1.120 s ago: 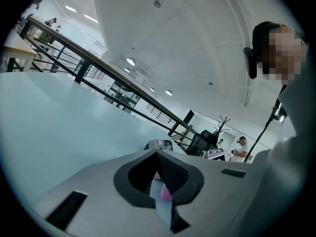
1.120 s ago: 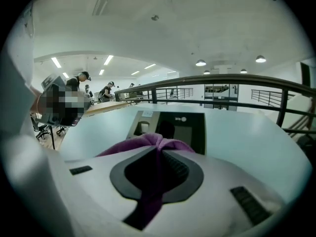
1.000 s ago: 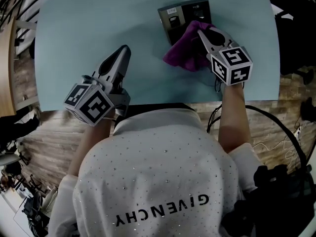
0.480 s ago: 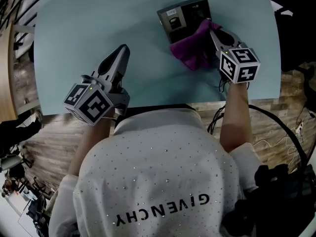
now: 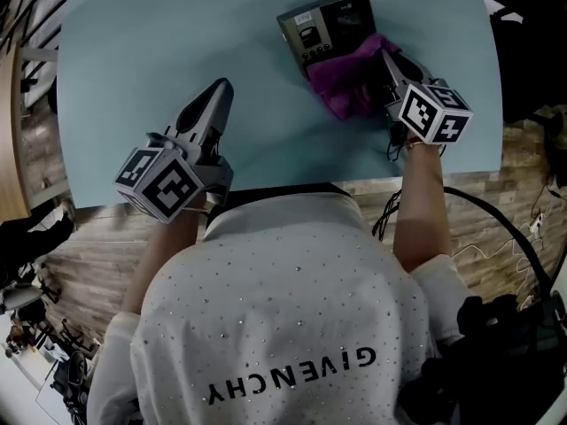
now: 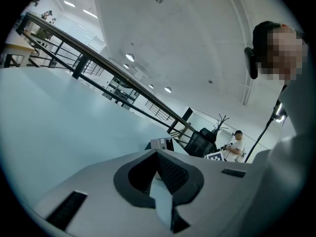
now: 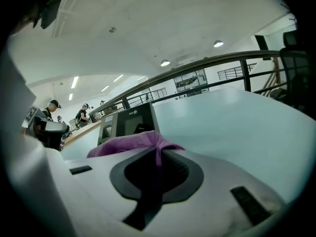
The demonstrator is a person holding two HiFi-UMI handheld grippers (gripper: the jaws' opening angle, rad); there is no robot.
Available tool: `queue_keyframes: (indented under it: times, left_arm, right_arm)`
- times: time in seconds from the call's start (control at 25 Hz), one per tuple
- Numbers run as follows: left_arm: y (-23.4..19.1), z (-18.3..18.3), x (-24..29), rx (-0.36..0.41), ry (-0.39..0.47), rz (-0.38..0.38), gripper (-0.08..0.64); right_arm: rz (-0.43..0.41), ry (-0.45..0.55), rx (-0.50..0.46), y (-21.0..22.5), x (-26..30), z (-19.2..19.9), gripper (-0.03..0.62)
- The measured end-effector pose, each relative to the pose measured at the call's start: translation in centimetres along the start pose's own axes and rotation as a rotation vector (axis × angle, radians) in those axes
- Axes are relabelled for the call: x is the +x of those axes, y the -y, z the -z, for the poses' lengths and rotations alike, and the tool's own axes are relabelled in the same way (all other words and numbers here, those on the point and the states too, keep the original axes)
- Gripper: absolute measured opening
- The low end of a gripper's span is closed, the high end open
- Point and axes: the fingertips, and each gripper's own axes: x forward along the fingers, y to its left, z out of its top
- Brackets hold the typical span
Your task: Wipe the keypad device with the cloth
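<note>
Head view: the right gripper presses the purple cloth onto the near edge of the keypad device, just ahead of it on the pale blue surface. The left gripper rests well off to its left.

Left gripper view: jaws together, nothing between them.

Right gripper view: jaws clamped on a fold of the cloth, with the device directly ahead.

Wiping looks under way. Next, I'd judge, the cloth needs sweeping forward over the device's uncovered face.

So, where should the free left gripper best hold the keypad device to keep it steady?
Probably its bare left edge, from the left: the cloth and right gripper cover the right side of the keypad device. The left gripper is shut, so open it first.
</note>
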Motion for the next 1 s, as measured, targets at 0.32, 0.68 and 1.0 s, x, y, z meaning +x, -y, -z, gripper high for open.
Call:
queue_keyframes:
  times: [0.32,0.68,1.0]
  left_arm:
    - [0.6,0.2,-0.2,0.005,-0.005,0.004,0.0]
    - [1.6,0.3,0.2,0.017,0.002,0.02,0.0]
    - [1.5,0.3,-0.6,0.012,0.004,-0.007,0.0]
  right_arm:
    - [-0.145,-0.003,-0.242,-7.1,-0.3,-1.4,0.029]
    - [-0.424,-0.137,-0.5,-16.3,0.5,2.5,0.029]
    - [-0.422,-0.207,-0.524,-15.0,0.4,3.7,0.029]
